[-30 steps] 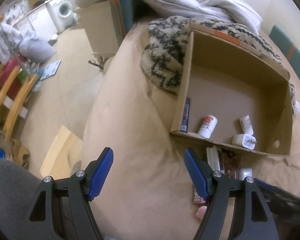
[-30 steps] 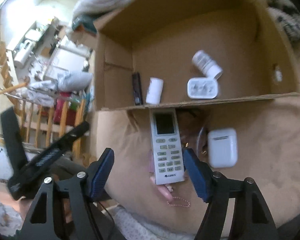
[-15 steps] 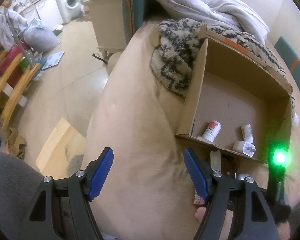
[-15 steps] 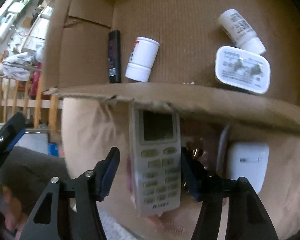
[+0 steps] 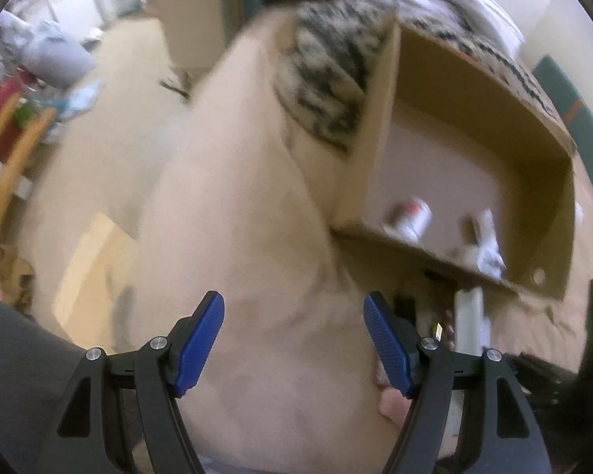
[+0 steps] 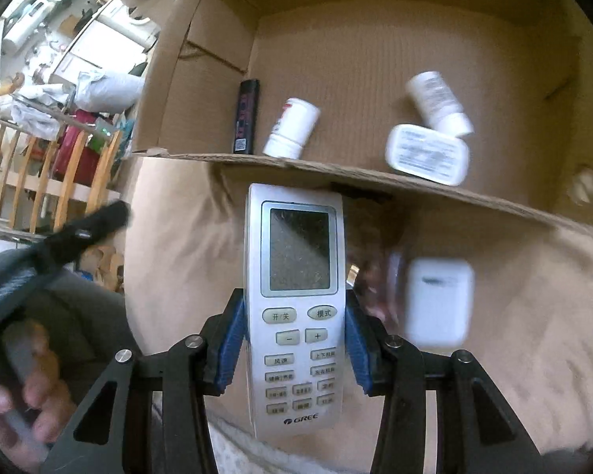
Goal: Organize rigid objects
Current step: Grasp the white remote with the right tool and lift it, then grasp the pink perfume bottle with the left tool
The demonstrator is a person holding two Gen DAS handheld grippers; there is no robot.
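- Your right gripper (image 6: 294, 349) has just been closing and now pinches the white remote (image 6: 295, 296), which sits just outside the cardboard box (image 6: 217, 59).
- Left gripper (image 5: 292, 339) is spread, nothing between its pads.
- Box already holds two bottles, a charger and a dark stick; the remote and white case (image 6: 439, 302) are left, I'd say.

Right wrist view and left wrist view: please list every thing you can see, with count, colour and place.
remote control: 1, white, in front of box, between right pads
cardboard box: 1, brown, on beige cover
pill bottles: 2, white, inside box
charger plug: 1, white, inside box by front wall
dark stick: 1, black, inside box, left
earbud case: 1, white, right of remote
beige cover: 1, under everything
right gripper: closed on remote
left gripper: open, empty
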